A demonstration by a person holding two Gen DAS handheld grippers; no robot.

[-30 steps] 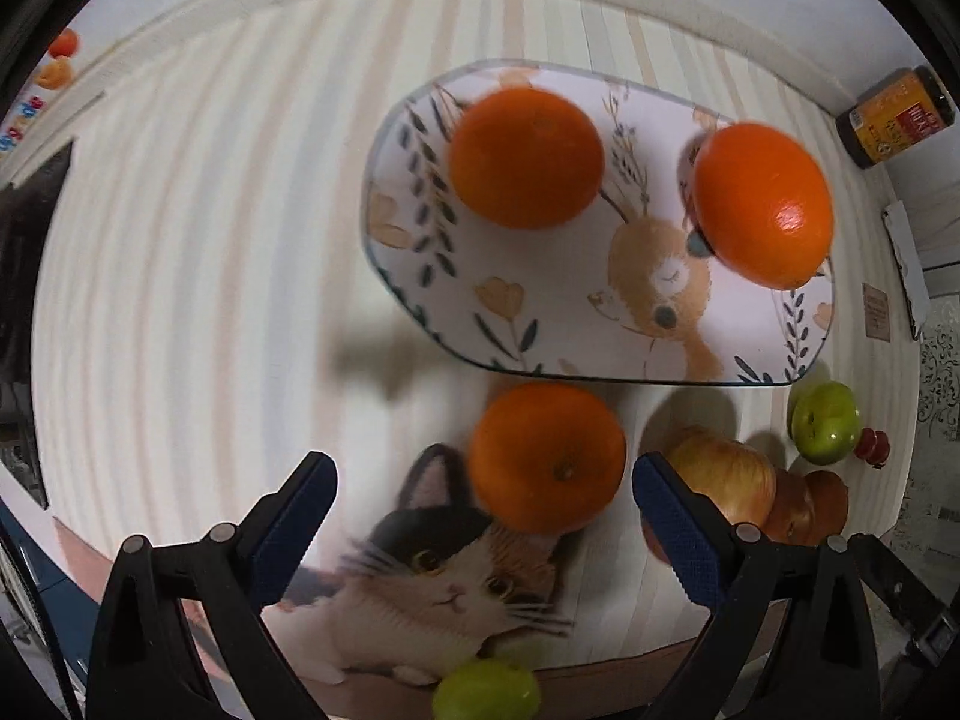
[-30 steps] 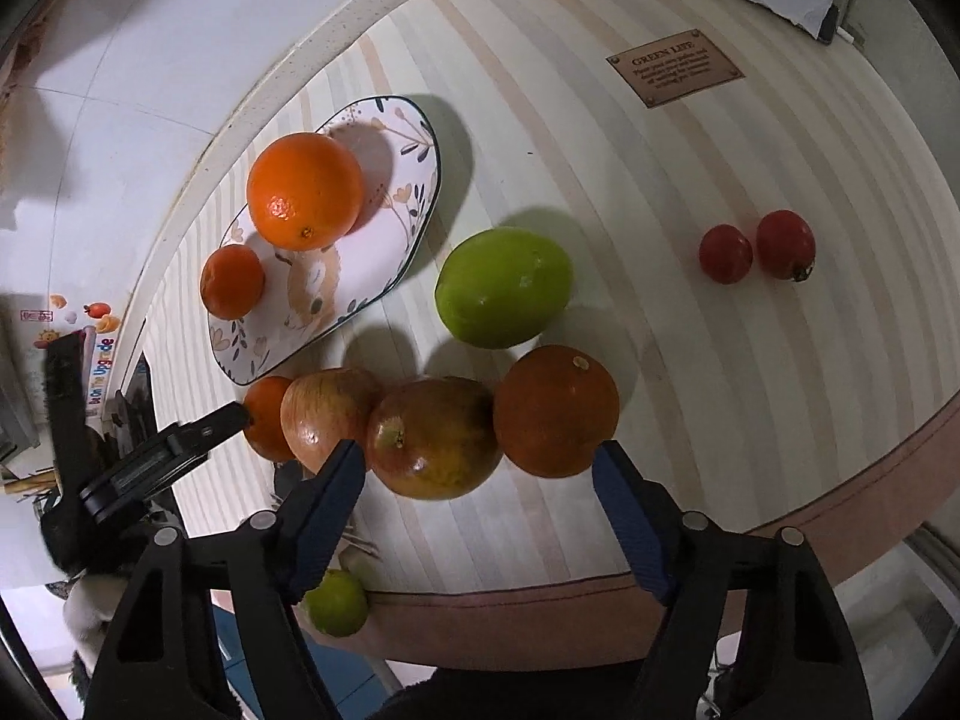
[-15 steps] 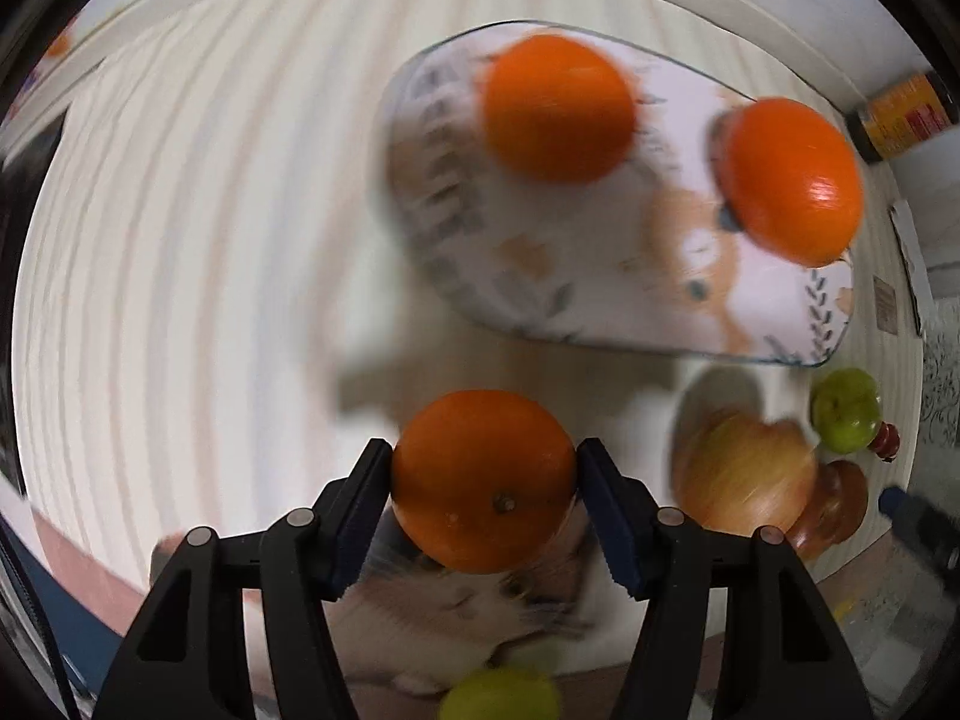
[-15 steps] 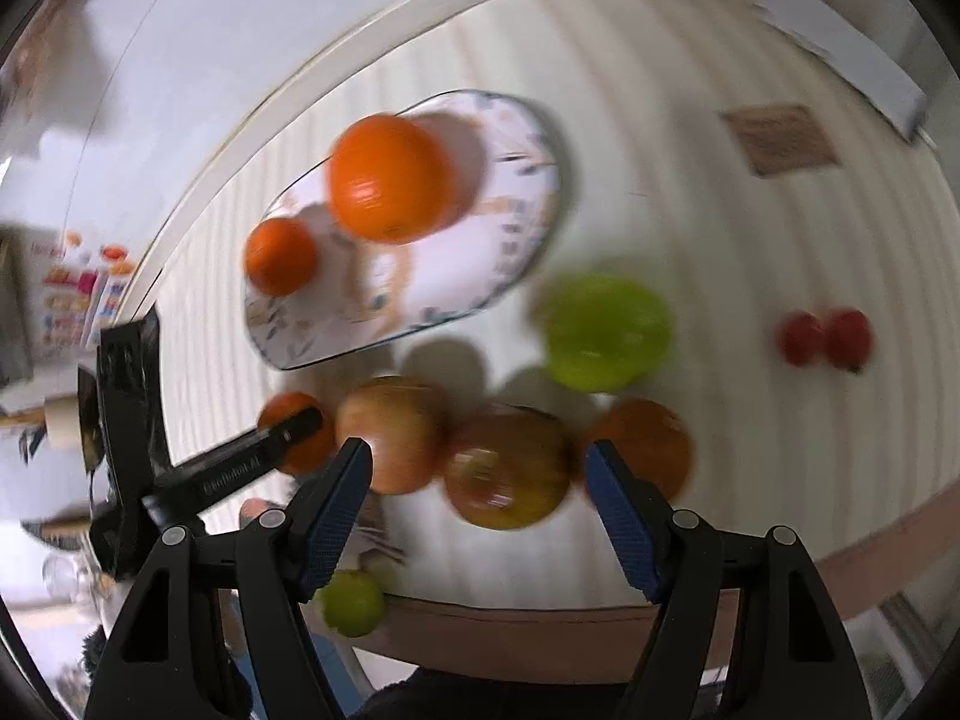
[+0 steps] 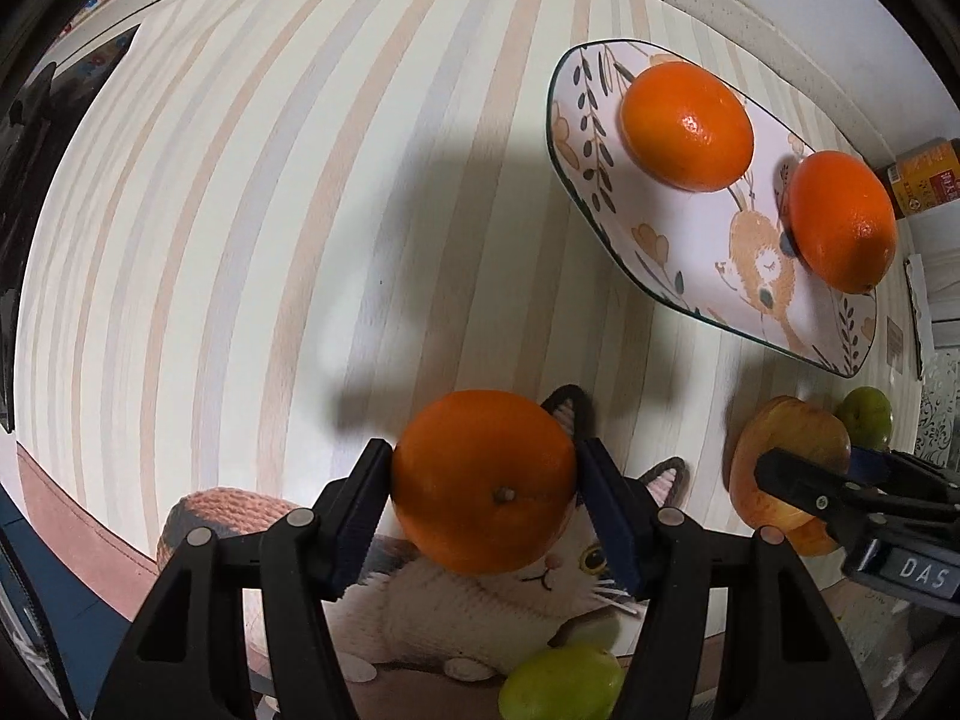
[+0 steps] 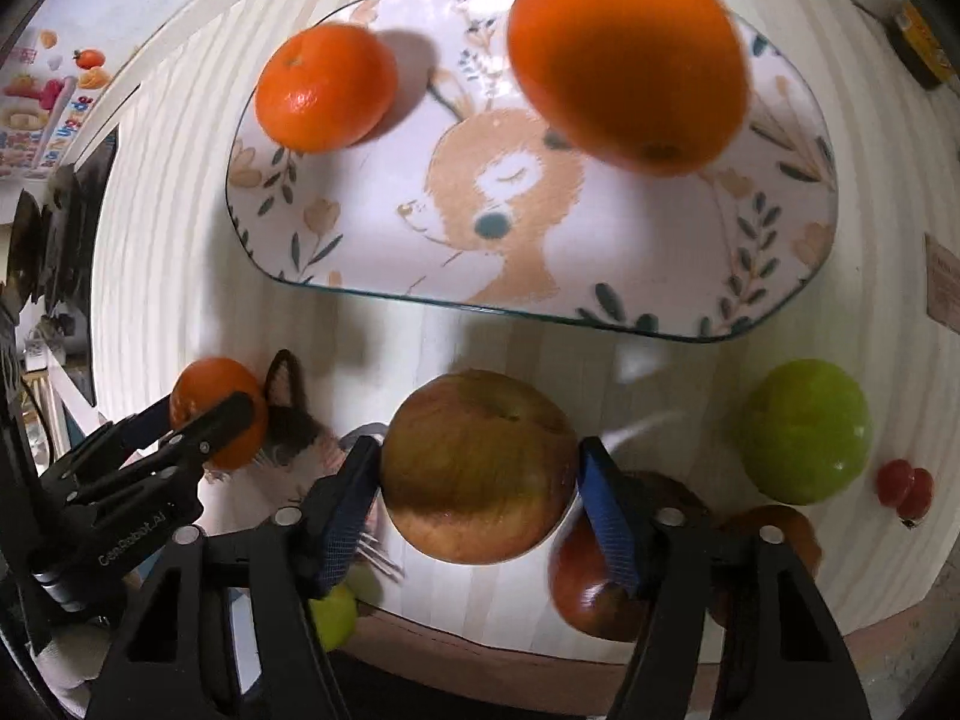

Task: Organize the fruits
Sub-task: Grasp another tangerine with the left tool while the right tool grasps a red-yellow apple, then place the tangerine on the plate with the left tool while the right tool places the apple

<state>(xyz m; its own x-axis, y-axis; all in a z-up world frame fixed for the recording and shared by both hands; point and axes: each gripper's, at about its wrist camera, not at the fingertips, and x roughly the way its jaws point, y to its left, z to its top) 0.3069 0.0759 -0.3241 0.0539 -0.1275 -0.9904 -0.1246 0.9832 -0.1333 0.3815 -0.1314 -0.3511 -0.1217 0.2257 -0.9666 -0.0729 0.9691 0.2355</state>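
My left gripper (image 5: 485,510) is shut on an orange (image 5: 483,480) near the table's front edge, over a cat picture. My right gripper (image 6: 480,492) is shut on a yellow-red apple (image 6: 477,465); it also shows in the left wrist view (image 5: 786,462). The deer-print plate (image 6: 540,228) lies beyond, holding a small orange (image 6: 327,87) and a large orange (image 6: 627,54). In the left wrist view the plate (image 5: 690,252) is at the upper right. The left gripper with its orange (image 6: 210,402) shows at the left of the right wrist view.
A green fruit (image 6: 804,432), a dark red apple (image 6: 591,588), another orange-brown fruit (image 6: 780,534) and two small red fruits (image 6: 906,483) lie to the right. A small green fruit (image 5: 561,684) sits at the table's front edge. A jar (image 5: 924,180) stands far right.
My left gripper closed on the orange and swung left, putting the plate at its upper right. My right gripper moved in toward the plate and closed on the apple.
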